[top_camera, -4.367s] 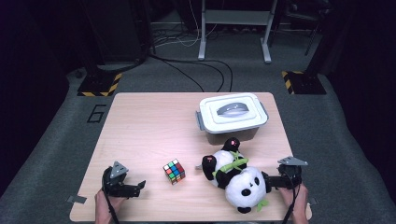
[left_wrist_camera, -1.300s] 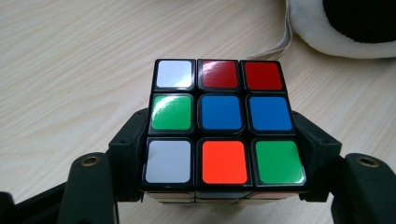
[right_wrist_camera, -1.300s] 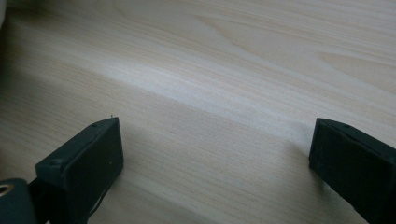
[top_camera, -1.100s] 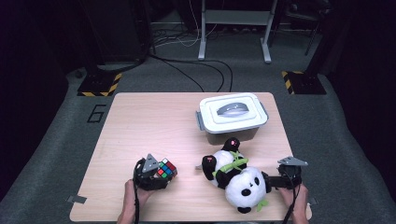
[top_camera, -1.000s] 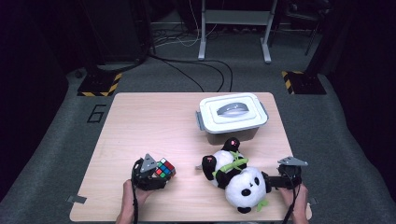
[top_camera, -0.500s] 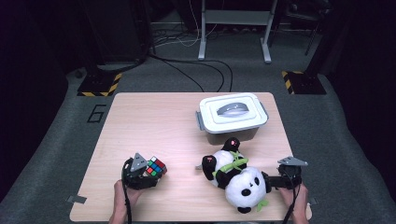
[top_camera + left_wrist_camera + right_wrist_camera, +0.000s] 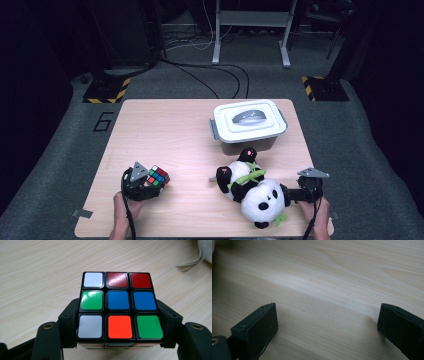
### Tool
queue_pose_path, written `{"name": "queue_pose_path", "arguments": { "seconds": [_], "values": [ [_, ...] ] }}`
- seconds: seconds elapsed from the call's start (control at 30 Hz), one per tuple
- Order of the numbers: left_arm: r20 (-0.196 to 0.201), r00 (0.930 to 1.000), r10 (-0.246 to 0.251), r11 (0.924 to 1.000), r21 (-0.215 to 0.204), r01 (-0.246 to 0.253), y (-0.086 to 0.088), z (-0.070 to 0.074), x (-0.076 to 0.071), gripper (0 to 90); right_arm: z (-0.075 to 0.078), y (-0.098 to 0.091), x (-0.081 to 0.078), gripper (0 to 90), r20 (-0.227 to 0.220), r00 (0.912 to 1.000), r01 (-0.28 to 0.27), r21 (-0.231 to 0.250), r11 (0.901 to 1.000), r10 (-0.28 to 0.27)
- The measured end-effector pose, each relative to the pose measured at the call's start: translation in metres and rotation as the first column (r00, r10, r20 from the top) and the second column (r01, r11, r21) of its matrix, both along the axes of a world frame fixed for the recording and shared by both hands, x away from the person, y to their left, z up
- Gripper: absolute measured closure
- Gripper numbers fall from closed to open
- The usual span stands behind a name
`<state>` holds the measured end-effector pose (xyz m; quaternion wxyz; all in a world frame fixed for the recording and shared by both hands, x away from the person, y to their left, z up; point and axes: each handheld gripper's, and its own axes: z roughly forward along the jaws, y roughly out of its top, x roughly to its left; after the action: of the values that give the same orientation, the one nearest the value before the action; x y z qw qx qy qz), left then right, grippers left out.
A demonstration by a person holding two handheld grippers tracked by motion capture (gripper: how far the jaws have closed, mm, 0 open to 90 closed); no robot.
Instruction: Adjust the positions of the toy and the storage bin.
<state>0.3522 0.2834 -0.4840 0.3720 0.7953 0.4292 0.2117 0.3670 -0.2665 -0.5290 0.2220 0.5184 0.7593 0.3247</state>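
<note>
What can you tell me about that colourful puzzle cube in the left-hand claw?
The puzzle cube is a scrambled three-by-three with glossy plastic stickers in black frames. The face toward the gripper's camera reads white, red, red; green, blue, blue; white, orange, green. It sits clamped between the two black jaws of the left gripper, which press on its opposite sides, near the table's front left corner. It looks tilted; whether it is lifted off the wood I can't tell.

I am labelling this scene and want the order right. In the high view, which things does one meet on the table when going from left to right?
Left gripper → puzzle cube held between its jaws → plush panda → right gripper. I leave out the lidded white box: it lies farther back, above the panda, so its place is unclear.
</note>
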Motion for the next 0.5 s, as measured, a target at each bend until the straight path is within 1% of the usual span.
{"name": "queue_pose_path", "arguments": {
  "seconds": [0.1, 0.13, 0.17, 0.3, 0.33, 0.4, 0.43, 0.5],
  "values": [
    [0.000, 1.0000, 0.007, 0.9999, 0.010, -0.007, 0.005, 0.000, 0.002, 33.9, 0.000, 0.000, 0.000, 2.3, 0.000, 1.0000, 0.002, 0.002, 1.0000, -0.002],
    [0.007, 0.9999, 0.015, 0.9999, 0.004, -0.015, 0.005, 0.000, 0.002, 33.9, 0.000, 0.001, 0.000, 2.3, 0.001, 1.0000, 0.006, 0.005, 1.0000, -0.006],
    [0.002, 0.9999, 0.016, 0.9998, 0.009, -0.016, 0.007, 0.000, 0.003, 33.9, 0.000, 0.000, 0.000, 2.3, 0.000, 1.0000, 0.002, 0.002, 1.0000, -0.002],
    [0.007, 0.9993, 0.037, 0.9993, 0.001, -0.037, 0.013, 0.000, 0.005, 33.9, 0.000, 0.000, 0.000, 2.4, 0.000, 1.0000, 0.002, 0.001, 1.0000, -0.002],
    [0.004, 0.9991, 0.043, 0.9991, 0.001, -0.043, 0.015, 0.000, 0.006, 33.9, 0.000, 0.001, 0.000, 2.3, 0.000, 1.0000, 0.006, 0.005, 1.0000, -0.006],
    [0.007, 0.9988, 0.048, 0.9989, 0.000, -0.048, 0.016, 0.000, 0.006, 33.9, 0.000, 0.001, 0.000, 2.3, 0.000, 1.0000, 0.006, 0.005, 1.0000, -0.006],
    [0.012, 0.9983, 0.058, 0.9983, 0.003, -0.058, 0.019, 0.000, 0.008, 33.9, 0.000, 0.001, 0.000, 2.3, 0.000, 1.0000, 0.005, 0.005, 1.0000, -0.005],
    [0.007, 0.9982, 0.059, 0.9982, 0.006, -0.059, 0.022, 0.002, 0.009, 33.9, 0.000, 0.001, 0.000, 2.3, 0.000, 1.0000, 0.005, 0.004, 1.0000, -0.005]
  ]
}}
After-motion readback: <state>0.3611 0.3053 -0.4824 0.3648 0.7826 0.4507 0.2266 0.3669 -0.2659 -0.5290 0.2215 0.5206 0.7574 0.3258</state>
